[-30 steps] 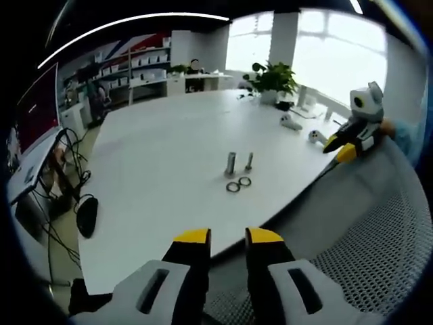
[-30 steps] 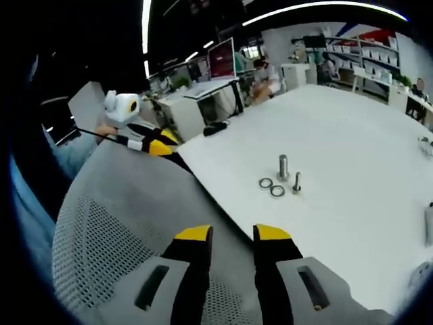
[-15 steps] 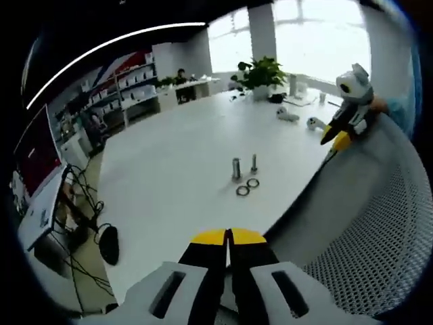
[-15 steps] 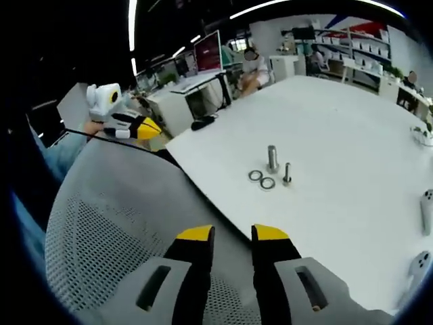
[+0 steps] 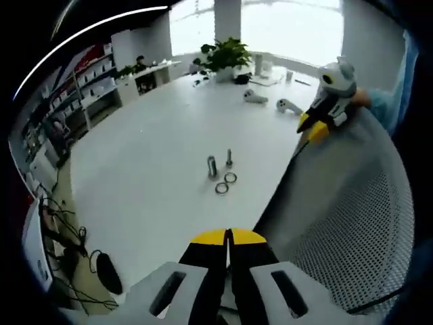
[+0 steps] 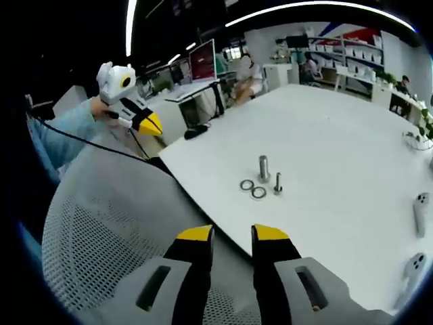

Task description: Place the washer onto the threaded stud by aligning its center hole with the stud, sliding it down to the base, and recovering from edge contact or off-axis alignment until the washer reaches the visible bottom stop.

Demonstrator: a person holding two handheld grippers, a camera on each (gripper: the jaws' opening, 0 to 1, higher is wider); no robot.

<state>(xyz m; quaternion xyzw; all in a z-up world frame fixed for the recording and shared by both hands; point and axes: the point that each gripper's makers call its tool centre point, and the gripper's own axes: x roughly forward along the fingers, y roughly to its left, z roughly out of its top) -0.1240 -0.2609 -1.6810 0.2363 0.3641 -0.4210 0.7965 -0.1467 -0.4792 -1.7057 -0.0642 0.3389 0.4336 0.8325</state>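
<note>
On the white table [image 5: 149, 169], well ahead of both grippers: two washers [image 5: 226, 183], lying flat side by side, touching or nearly so, just in front of two upright studs. Beside them, a thicker stud [image 5: 212, 166] and a thinner threaded stud [image 5: 229, 158], standing close together. Same group in the right gripper view: washers [image 6: 252, 189], thick stud [image 6: 263, 166], thin stud [image 6: 277, 183].

Left gripper [image 5: 228, 236]: yellow-tipped jaws pressed together, nothing between them, held over the near table edge, well short of the washers. Seen too in the right gripper view [image 6: 150, 124], up at the left, in a hand with a light blue sleeve.

Right gripper [image 6: 229, 233]: jaws parted with a clear gap, empty, poised over a grey mesh chair back [image 6: 108, 237], well apart from the washers. Seen in the left gripper view [image 5: 312, 125] above the same chair back [image 5: 352, 217].

Farther along the table: a potted plant [image 5: 226, 53] and two white controllers [image 5: 267, 101].
</note>
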